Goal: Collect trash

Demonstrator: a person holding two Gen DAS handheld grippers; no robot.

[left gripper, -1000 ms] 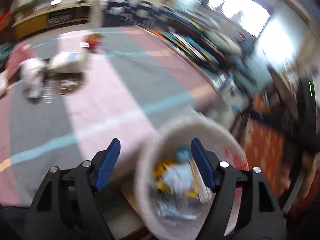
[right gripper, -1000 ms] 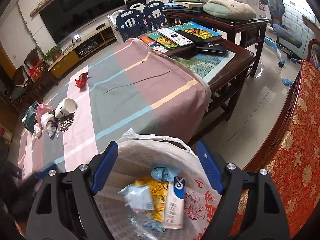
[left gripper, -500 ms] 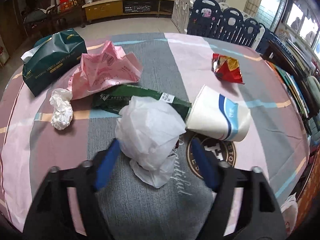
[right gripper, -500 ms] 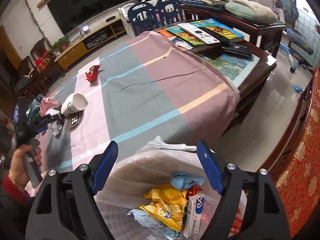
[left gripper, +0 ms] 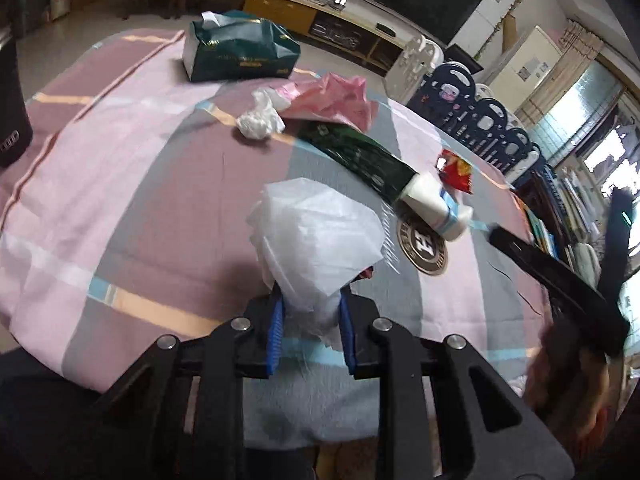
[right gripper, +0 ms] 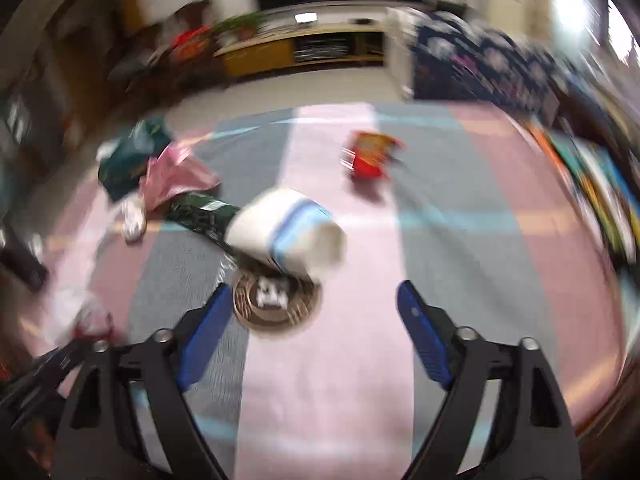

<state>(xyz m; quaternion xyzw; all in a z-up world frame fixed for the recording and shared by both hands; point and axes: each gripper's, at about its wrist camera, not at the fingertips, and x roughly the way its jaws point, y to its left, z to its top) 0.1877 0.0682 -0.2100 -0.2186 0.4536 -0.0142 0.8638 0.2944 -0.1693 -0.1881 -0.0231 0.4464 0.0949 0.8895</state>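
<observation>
My left gripper is closing on the lower folds of a crumpled white plastic bag, and its blue pads press the bag from both sides. A white paper cup with a blue band lies on its side just ahead of my right gripper, whose jaws are opening with nothing between them. A dark green wrapper, a pink bag, a crumpled tissue and a red snack wrapper lie further back on the striped tablecloth.
A green tissue pack stands at the far side of the table. A round logo mat lies under the cup. Books and blue chairs crowd the right edge. A dark object sits at the left edge.
Both grippers swung from the trash bin to the table. The left one has closed around the white bag. The right now faces the paper cup, its view blurred.
</observation>
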